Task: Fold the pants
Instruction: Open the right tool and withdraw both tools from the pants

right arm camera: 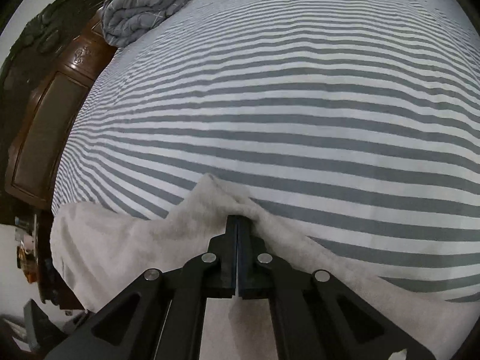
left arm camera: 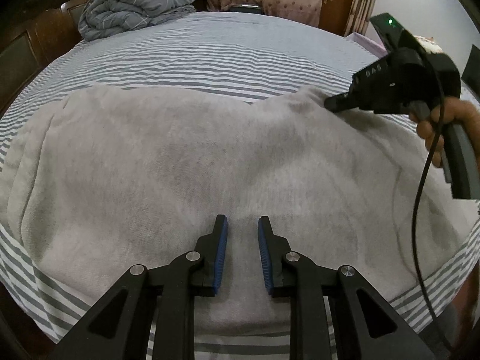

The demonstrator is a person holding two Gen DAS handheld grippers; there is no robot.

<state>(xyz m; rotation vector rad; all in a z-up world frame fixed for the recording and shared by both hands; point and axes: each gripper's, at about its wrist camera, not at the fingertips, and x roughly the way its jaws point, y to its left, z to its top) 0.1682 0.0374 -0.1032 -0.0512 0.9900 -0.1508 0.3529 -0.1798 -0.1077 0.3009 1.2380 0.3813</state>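
Left wrist view. Pale grey pants [left arm camera: 186, 162], fleecy, spread broad across a bed under a grey-and-white striped sheet [left arm camera: 210, 54]. Cloth fills the middle of the view, edge to edge; its far edge runs roughly level, the near edge lies close under the tool. Left gripper [left arm camera: 242, 223] hangs over the near middle of the pants, pointing down at them. Blue-padded fingers [left arm camera: 221, 249] stand a small gap apart, bare fabric showing between; nothing pinched. Far right: the right gripper [left arm camera: 331, 103], black, carried in a person's hand [left arm camera: 435, 123], tip at the pants' far right corner, where the cloth rises in a small peak. A black cable [left arm camera: 420, 198] trails from it. Folded grey-blue quilt [left arm camera: 135, 3] at the far left corner of the bed, by a dark wooden headboard [left arm camera: 45, 39].

Right wrist view. Right gripper's jaws are closed tight on a fold of the pants [right arm camera: 120, 240]; the fabric bunches into a ridge just beyond the tips and is lifted off the sheet there. The rest of the garment trails left and toward the camera. Striped sheet beyond, quilt and headboard upper left.
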